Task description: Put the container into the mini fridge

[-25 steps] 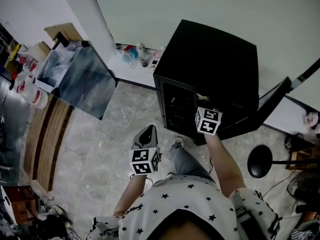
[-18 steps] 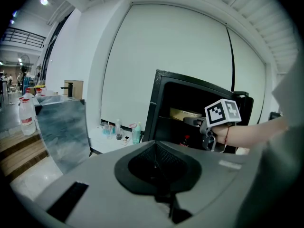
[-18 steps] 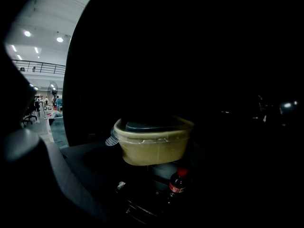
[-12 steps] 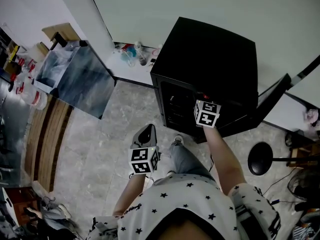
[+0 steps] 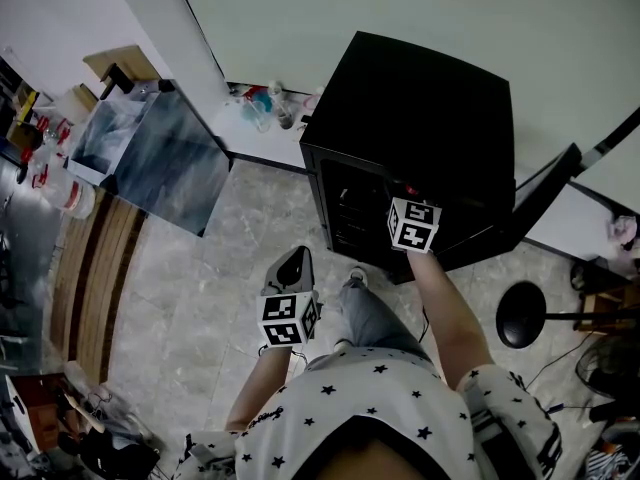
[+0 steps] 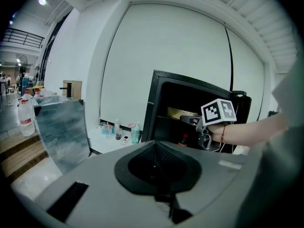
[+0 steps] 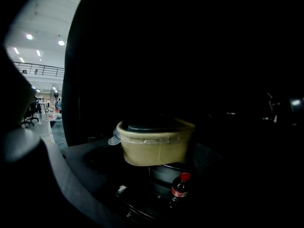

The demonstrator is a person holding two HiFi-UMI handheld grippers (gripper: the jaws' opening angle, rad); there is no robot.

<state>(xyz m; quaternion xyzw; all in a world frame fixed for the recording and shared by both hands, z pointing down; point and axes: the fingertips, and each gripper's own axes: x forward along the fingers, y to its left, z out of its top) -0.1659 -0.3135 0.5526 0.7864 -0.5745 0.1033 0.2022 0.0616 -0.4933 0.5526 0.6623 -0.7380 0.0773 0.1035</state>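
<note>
Tan container [image 7: 156, 140] clamped in right tongs [image 7: 154, 151], inside mini fridge [image 5: 420, 118]; placement step, next likely set-down and release; left tongs [image 6: 159, 164] closed, empty.

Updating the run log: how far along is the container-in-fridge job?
Done: the door is open and the container is inside the fridge.
In hand: the right gripper has its jaws shut on the container, above a bottle. I can't tell if it rests on a shelf.
Left: set it down, release, pull out.
The left gripper is shut, empty and away from the fridge.
</note>
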